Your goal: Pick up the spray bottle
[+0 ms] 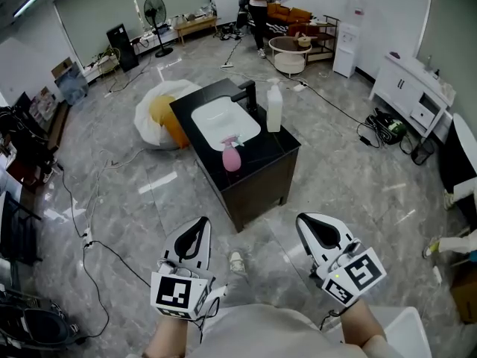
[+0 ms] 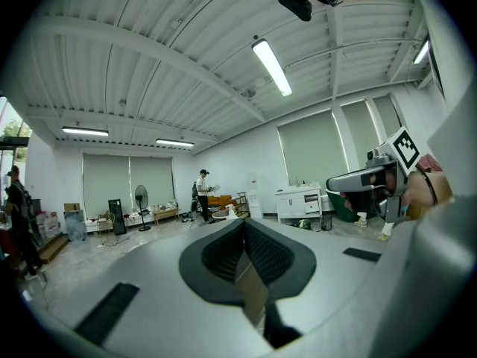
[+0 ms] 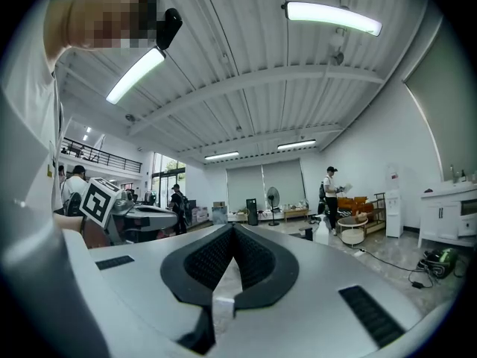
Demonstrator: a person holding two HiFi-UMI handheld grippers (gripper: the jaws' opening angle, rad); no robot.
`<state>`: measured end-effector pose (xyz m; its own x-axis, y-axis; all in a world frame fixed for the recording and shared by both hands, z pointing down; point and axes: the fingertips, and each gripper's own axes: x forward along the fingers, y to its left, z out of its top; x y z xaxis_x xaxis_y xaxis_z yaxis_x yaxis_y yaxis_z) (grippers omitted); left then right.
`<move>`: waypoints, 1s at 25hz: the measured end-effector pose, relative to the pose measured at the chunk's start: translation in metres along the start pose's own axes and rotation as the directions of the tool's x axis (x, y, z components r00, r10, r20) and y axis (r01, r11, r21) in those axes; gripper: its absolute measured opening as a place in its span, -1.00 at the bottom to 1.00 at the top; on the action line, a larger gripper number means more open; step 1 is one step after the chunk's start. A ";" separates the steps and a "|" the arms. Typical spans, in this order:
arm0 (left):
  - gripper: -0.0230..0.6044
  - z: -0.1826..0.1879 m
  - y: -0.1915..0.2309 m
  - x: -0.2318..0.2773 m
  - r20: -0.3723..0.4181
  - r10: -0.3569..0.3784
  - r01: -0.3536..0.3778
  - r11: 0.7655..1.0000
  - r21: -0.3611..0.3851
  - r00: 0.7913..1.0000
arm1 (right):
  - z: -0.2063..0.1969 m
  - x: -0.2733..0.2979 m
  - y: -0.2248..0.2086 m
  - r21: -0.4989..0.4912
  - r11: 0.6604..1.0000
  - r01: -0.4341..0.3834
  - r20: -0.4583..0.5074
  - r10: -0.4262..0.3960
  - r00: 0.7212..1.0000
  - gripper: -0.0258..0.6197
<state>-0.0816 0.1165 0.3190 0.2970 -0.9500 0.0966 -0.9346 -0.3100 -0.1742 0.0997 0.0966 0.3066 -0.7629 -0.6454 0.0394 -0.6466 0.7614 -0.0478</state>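
Two sets of jaws: how are they held?
— Pressed together, empty, on left gripper [image 1: 203, 221] and right gripper [image 1: 304, 219], well apart from the worktop [image 1: 277, 145].
— And the spray bottle [image 1: 232, 156]?
— Stood upright by the worktop's near edge; judged light, slick plastic, best taken round its narrow neck.

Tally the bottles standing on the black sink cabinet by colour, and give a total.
pink spray bottle: 1
white bottle: 1
Total: 2
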 end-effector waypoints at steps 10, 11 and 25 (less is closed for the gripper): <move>-0.85 -0.020 0.066 0.101 -0.037 -0.112 0.111 0.993 -0.032 0.993 | -0.007 0.099 -0.052 0.018 0.998 0.059 -0.049 -0.058 0.997 -0.83; -0.85 -0.023 0.072 0.113 -0.044 -0.128 0.127 0.991 -0.031 0.991 | -0.008 0.110 -0.058 0.021 0.997 0.069 -0.055 -0.067 0.996 -0.83; -0.17 -0.090 0.130 0.267 -0.128 -0.362 0.372 0.926 0.069 0.923 | -0.038 0.233 -0.130 0.051 0.979 0.199 -0.138 -0.190 0.972 -0.83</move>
<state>-0.1411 -0.1741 0.4106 0.5875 -0.7601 0.2775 -0.7410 -0.6432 -0.1930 0.0065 -0.1504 0.3598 -0.6188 -0.7634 0.1853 -0.7843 0.6138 -0.0901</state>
